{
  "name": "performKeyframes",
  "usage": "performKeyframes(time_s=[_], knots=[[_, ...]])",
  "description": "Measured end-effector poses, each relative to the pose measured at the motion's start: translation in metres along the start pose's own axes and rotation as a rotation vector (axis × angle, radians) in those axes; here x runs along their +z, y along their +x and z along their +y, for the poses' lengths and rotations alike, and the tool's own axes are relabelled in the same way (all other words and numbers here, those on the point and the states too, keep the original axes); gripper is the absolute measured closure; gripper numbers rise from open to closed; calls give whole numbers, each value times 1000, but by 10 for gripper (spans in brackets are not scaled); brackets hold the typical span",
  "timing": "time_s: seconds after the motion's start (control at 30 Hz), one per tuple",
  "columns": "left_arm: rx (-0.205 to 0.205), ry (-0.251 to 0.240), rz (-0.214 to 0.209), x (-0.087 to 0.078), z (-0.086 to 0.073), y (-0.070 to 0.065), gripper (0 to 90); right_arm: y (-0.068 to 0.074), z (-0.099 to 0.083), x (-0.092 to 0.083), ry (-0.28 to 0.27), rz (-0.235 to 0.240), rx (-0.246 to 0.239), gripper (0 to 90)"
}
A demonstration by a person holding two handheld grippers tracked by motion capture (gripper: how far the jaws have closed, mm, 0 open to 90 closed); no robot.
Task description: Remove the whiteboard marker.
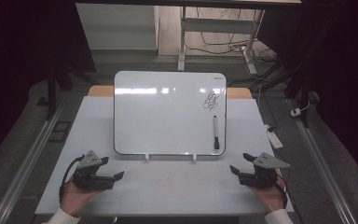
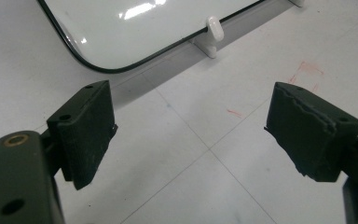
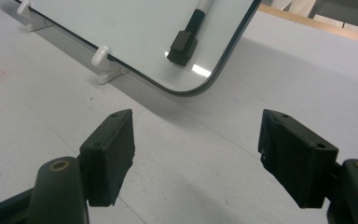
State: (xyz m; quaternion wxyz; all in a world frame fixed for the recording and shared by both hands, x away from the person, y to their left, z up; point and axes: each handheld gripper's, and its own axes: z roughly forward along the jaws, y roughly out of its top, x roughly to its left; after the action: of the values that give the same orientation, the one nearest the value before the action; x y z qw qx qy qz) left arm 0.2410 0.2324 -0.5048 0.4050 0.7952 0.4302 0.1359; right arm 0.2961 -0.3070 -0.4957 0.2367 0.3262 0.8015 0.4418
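A white dry-erase board (image 1: 168,112) leans on two small white stands (image 1: 147,157) in the middle of the table. A black scribble (image 1: 211,101) marks its upper right. A marker (image 1: 216,132) with a black cap lies on the board's right side, cap end down. My left gripper (image 1: 112,169) rests at the front left, open, with nothing between its jaws. At the front right my right gripper (image 1: 242,163) is also open and empty. The left gripper view looks at the board's lower left corner (image 2: 98,65); the right gripper view shows the marker's cap (image 3: 182,48).
The white tabletop (image 1: 177,186) has faint red marks (image 1: 164,182) in front of the board. Desk legs and cables (image 1: 223,44) stand on the floor behind. Metal rails (image 1: 28,158) run along both sides of the table.
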Motion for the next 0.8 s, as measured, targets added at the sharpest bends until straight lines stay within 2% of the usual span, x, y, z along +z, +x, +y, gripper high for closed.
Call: performKeyframes(time_s=[0.53, 0.8], knots=[[1, 5, 5, 0, 0, 1, 156, 1, -1, 1, 6, -7, 7, 283], [4, 7, 5, 1, 0, 2, 156, 4, 9, -2, -1, -20, 13, 294]])
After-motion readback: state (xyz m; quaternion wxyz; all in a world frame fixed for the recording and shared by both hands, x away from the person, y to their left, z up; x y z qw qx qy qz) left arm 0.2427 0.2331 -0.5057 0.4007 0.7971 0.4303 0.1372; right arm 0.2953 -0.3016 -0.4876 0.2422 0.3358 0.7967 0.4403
